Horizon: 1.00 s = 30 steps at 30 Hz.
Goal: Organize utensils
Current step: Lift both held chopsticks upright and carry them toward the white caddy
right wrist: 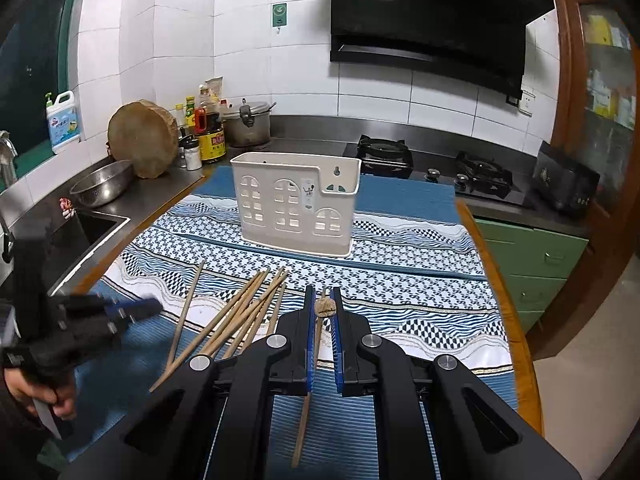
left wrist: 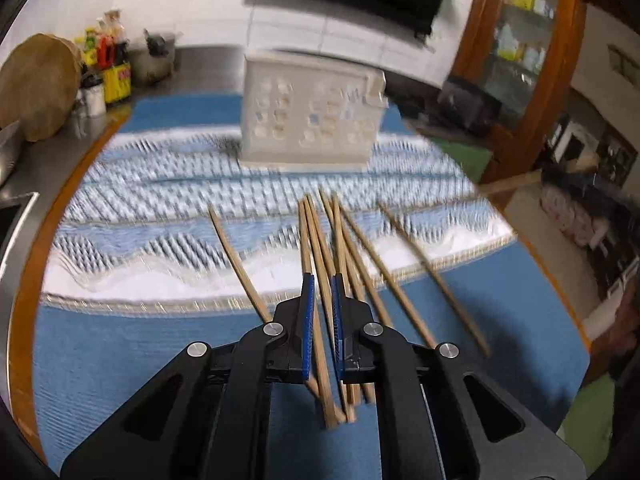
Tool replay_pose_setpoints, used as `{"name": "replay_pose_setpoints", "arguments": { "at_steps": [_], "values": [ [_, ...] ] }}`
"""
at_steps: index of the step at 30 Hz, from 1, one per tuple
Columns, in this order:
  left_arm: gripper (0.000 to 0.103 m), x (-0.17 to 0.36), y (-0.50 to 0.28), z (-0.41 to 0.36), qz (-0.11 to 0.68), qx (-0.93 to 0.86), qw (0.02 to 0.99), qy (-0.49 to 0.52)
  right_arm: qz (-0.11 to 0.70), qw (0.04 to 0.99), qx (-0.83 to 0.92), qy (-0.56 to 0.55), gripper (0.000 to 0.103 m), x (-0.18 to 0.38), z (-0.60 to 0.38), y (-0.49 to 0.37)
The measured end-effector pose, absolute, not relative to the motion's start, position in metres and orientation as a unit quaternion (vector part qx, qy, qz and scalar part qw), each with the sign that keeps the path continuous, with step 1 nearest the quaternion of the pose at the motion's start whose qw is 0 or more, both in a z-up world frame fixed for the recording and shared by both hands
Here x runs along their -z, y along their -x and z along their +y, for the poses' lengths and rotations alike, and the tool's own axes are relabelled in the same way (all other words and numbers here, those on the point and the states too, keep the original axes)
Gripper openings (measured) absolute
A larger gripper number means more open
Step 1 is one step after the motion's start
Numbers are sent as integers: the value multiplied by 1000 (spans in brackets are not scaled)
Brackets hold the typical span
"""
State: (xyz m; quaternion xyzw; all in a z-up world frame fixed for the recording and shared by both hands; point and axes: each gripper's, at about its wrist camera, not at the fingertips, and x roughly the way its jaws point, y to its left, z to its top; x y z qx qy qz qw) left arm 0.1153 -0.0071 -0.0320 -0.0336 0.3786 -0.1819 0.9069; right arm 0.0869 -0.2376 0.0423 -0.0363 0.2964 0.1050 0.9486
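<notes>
A bundle of wooden chopsticks [right wrist: 244, 312] lies loose on the patterned blue-and-white cloth [right wrist: 420, 280], fanned out with the tips pointing toward one o'clock in the right wrist view. One more stick [right wrist: 188, 308] lies a little apart at their nine o'clock side. Beyond them, at twelve o'clock, a white plastic utensil holder [right wrist: 296, 204] with window-shaped cutouts stands upright on the same cloth, well apart from the sticks. The right gripper [right wrist: 322, 300] has its blue-padded jaws nearly closed on a single wooden utensil [right wrist: 310, 380] with a small knobbed head [right wrist: 324, 307]. Its thin handle runs back between the pads toward six o'clock, and it appears raised off the cloth. The left gripper [left wrist: 322, 280] hangs over the bundle, jaws drawn almost together. Sticks show in the narrow gap between its pads, but the blurred view does not settle whether it grips any of them. In the right wrist view that gripper appears at nine o'clock, held by a person's hand [right wrist: 36, 396]. Farther out, a steel bowl [right wrist: 102, 188] sits by the sink [right wrist: 96, 224] at ten o'clock, with a round wooden board [right wrist: 142, 144] and bottles [right wrist: 208, 128] behind. A gas stove [right wrist: 436, 164] is at one o'clock, under a black range hood [right wrist: 432, 20].
</notes>
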Motion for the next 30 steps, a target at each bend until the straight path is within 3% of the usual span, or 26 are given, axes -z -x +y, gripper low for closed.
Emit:
{"name": "replay_pose_setpoints", "arguments": {
  "at_steps": [14, 22, 25, 30],
  "values": [
    [14, 85, -127, -20, 435, 156, 886, 18, 299, 947, -108, 46, 7, -35, -234, -86],
    [13, 83, -127, -34, 442, 131, 887, -27, 299, 947, -110, 50, 7, -36, -234, -88],
    [6, 77, -129, -29, 447, 134, 884, -8, 298, 947, -112, 50, 7, -38, -234, -89],
    [6, 52, -124, -16, 409, 135, 902, 9, 293, 948, -115, 53, 7, -45, -234, -90]
  ]
}}
